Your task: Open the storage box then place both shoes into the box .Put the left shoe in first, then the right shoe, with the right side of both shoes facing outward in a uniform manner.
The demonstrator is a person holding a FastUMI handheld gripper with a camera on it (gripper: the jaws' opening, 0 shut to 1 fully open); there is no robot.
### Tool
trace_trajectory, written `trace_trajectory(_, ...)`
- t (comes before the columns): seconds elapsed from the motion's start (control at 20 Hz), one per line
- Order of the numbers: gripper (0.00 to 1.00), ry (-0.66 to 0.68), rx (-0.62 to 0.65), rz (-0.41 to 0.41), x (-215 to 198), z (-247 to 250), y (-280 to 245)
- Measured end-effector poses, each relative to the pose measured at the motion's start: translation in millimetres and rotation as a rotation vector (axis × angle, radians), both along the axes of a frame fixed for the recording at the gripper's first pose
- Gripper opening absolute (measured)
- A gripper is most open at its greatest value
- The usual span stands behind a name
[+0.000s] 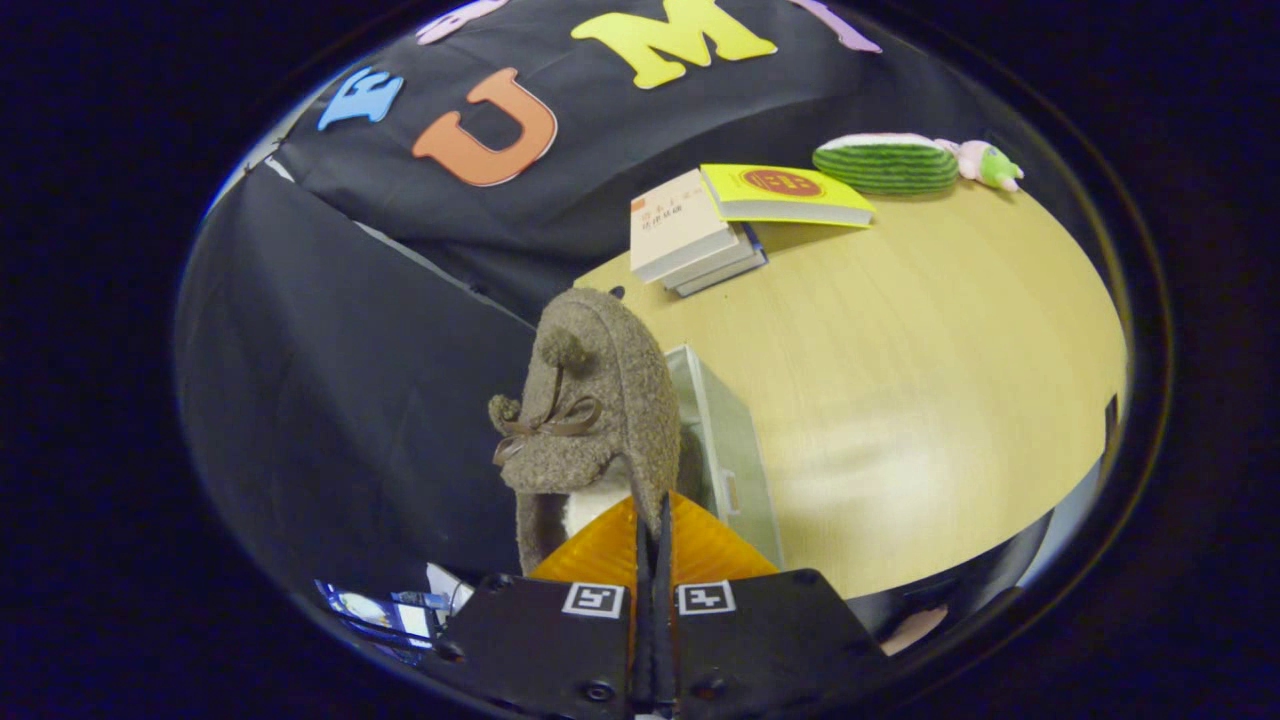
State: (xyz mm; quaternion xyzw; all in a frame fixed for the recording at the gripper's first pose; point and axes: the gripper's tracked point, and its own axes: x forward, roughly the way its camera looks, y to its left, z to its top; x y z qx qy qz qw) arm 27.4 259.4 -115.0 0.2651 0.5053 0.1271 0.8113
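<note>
The gripper (652, 520) has its two fingers pressed almost together, pinching the thin fuzzy rim of a shoe between them. The shoe (590, 410) is a grey-brown fleece slipper with a thin brown bow and two small pompoms on its upper; it rises straight ahead of the fingertips, held up off the table, with its pale lining showing just above the fingers on their left. Just beyond the shoe and slightly to the right of the fingers sits the storage box (725, 450), a clear, pale plastic box with a small latch on its near face; the shoe covers its left part, so I cannot tell whether the lid is open. The box rests on a light wooden table (900, 400). Farther out, well past the box, lies a small stack of books (690, 240), with a yellow book (785, 195) leaning across the top of it. Beyond these, at the far edge of the table, lie a green striped plush toy (885, 165) and, touching it on the right, a small pink and green plush toy (985, 162).
</note>
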Motion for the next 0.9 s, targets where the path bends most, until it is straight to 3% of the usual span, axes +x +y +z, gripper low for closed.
trace_trajectory(0.3, 0.09, 0.033, -0.034, 0.004, -7.1, -17.9, 12.1)
trace_trajectory(0.35, 0.14, 0.026, -0.031, 0.006, -6.3, -17.0, 12.9)
trace_trajectory(0.5, 0.43, 0.014, -0.054, 0.02, -11.0, -14.0, 10.8)
trace_trajectory(0.6, 0.46, -0.016, -0.068, 0.025, -10.2, -8.5, 6.8)
trace_trajectory(0.7, 0.61, -0.126, -0.135, 0.048, -3.6, 2.7, -2.9)
trace_trajectory(0.9, 0.71, -0.412, -0.271, 0.0, 17.4, 44.6, -32.9)
